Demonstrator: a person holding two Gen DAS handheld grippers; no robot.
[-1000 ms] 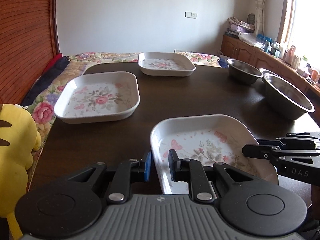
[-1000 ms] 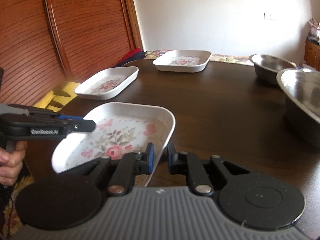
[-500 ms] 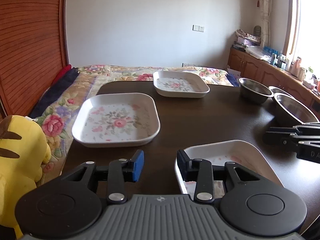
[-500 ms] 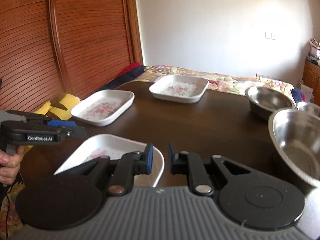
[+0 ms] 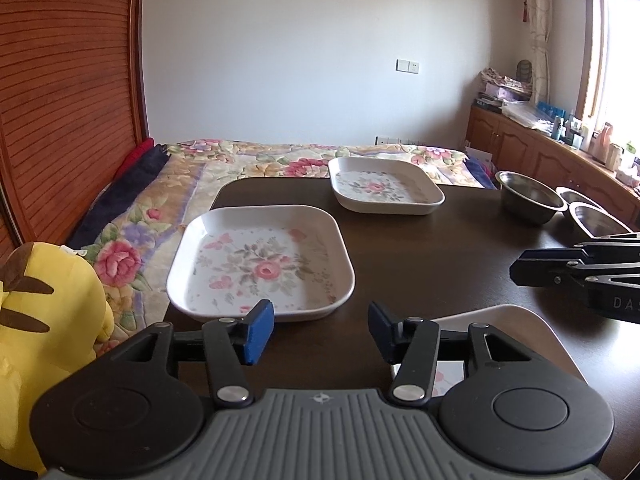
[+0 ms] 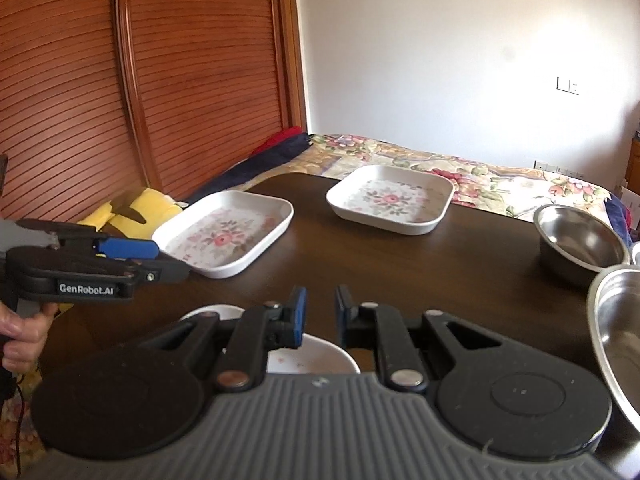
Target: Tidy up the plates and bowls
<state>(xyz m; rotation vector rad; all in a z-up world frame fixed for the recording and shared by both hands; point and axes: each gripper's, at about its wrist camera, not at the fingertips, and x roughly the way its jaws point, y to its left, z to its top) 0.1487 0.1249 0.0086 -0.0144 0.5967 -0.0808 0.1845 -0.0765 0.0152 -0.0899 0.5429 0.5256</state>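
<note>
The left gripper point(image 5: 321, 330) hung above the near edge of the dark table point(image 5: 460, 248), its blue-padded jaws spread wide with nothing between them. The right gripper point(image 6: 321, 312) was parted by a narrower gap, and it too held nothing.

Three white square plates with a rose pattern lay on the table. The nearest plate point(image 5: 520, 320) sat mostly hidden under both grippers; only its rim and a corner showed, so whether a finger touched it could not be told. The middle plate point(image 5: 262, 262) rested by the table's left edge, and the far plate point(image 5: 386, 192) lay at the back, well apart from it.

On the right, a steel bowl point(image 6: 580, 240) stood near a larger steel bowl point(image 6: 618, 320). A yellow plush toy point(image 5: 44, 332) sat off the table's left side, on a floral bedspread point(image 5: 240, 160). A hand point(image 6: 20, 336) gripped the left gripper's handle.
</note>
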